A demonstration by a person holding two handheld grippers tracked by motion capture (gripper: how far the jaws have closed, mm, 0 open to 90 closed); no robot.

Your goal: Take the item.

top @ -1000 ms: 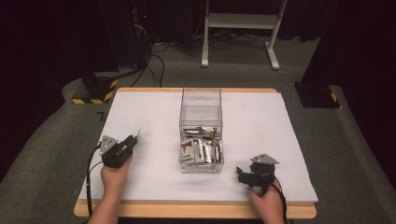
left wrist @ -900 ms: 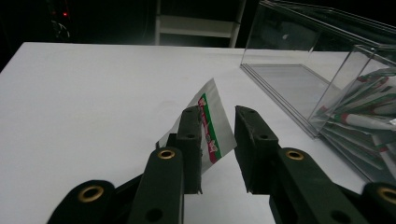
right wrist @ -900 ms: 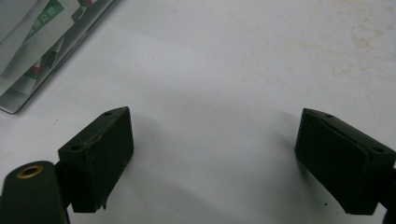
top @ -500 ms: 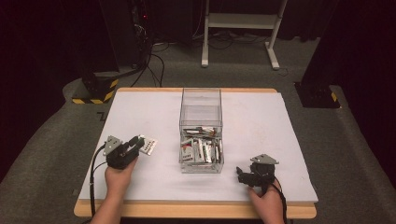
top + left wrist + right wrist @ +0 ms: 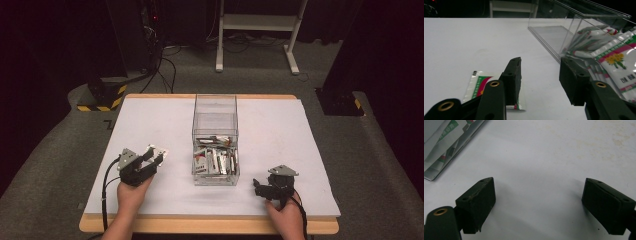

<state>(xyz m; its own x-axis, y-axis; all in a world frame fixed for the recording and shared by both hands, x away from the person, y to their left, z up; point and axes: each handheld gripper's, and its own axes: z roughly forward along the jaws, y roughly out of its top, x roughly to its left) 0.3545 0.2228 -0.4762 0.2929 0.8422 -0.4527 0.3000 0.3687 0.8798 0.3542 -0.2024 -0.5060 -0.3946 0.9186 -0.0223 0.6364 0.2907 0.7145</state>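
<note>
Beside left hand-held gripper, jaws just opened and clear: sachet flat on white tabletop, half under one jaw, short of clear box. Likely light, limp, slick foil; pinch at edge. Right hand-held gripper open, empty.

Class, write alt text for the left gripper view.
Two open black jaws of the left gripper hover over a white table; a sachet lies flat by the left jaw, and a clear box of sachets stands at right.
</note>
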